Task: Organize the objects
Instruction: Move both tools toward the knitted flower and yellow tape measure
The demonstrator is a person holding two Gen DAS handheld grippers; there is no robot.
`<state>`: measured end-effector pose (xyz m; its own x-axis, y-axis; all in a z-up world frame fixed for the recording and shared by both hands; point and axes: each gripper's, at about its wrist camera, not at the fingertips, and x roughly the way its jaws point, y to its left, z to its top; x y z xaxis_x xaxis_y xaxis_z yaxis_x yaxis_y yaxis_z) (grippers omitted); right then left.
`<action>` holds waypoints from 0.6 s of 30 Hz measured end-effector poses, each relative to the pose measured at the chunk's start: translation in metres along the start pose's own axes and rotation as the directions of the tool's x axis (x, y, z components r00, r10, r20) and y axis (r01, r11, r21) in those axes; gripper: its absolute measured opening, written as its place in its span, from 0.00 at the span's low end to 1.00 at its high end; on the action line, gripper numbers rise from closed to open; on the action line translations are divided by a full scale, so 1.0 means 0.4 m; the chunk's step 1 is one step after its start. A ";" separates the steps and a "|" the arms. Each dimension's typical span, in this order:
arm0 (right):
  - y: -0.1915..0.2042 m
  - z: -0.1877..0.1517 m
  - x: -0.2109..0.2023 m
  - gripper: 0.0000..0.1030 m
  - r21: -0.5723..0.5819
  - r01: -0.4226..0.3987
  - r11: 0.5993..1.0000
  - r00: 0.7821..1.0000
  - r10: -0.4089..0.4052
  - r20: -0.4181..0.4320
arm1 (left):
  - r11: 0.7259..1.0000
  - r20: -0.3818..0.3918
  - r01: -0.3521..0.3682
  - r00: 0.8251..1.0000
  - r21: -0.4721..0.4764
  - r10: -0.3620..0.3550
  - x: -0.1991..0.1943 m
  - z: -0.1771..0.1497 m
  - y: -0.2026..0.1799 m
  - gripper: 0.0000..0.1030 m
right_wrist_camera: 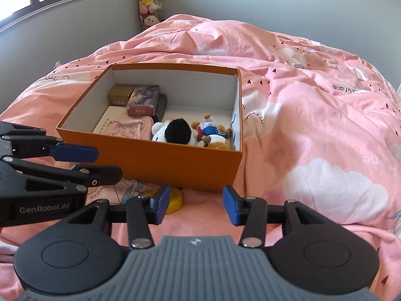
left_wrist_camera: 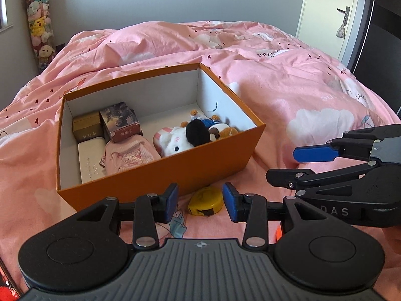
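Both my tools stand apart and empty: left tool [left_wrist_camera: 200, 203], right tool [right_wrist_camera: 195, 204]. The round yellow plastic tape measure [left_wrist_camera: 206, 200] lies on the pink bed [left_wrist_camera: 288, 95], just beyond my left tool, against the orange cardboard box [left_wrist_camera: 160, 173].

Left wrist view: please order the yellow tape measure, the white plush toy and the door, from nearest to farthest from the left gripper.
1. Yellow tape measure: on the pink bedding, just ahead of the left gripper.
2. White plush toy: inside the orange box.
3. Door: far right, beyond the bed.

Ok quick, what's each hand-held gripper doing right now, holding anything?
Left hand-held gripper: open, holding nothing.
Right hand-held gripper: open, holding nothing.
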<state>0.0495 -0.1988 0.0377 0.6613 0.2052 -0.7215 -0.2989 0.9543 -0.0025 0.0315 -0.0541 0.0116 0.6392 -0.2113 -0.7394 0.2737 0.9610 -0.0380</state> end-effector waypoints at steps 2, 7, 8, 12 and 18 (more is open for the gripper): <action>0.002 -0.024 -0.007 0.52 0.008 0.008 1.000 1.000 -0.008 -0.007 | 1.000 -0.028 0.009 1.000 0.005 -0.008 0.008 -0.019 -0.002 0.46; 0.007 -0.075 -0.002 0.59 0.026 0.033 0.999 0.997 -0.031 -0.072 | 1.000 -0.080 0.015 0.997 0.000 -0.015 0.021 -0.066 0.004 0.46; 0.006 -0.087 -0.002 0.60 0.031 0.038 0.999 0.996 -0.035 -0.080 | 1.000 -0.089 0.023 0.996 -0.012 -0.024 0.023 -0.074 0.008 0.46; -0.005 -0.133 -0.007 0.61 0.042 0.084 0.996 0.989 -0.078 -0.126 | 0.996 -0.147 0.068 0.986 -0.059 -0.076 0.038 -0.109 0.015 0.47; -0.018 -0.181 -0.003 0.65 0.075 0.062 0.995 0.982 -0.047 -0.185 | 0.995 -0.184 0.094 0.978 -0.032 -0.098 0.050 -0.131 -0.012 0.51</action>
<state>0.0011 -0.2218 -0.0118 0.5361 0.1163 -0.8361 -0.2050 0.9788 0.0047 0.0054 -0.0537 -0.0383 0.4659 -0.2680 -0.8433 0.3092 0.9423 -0.1286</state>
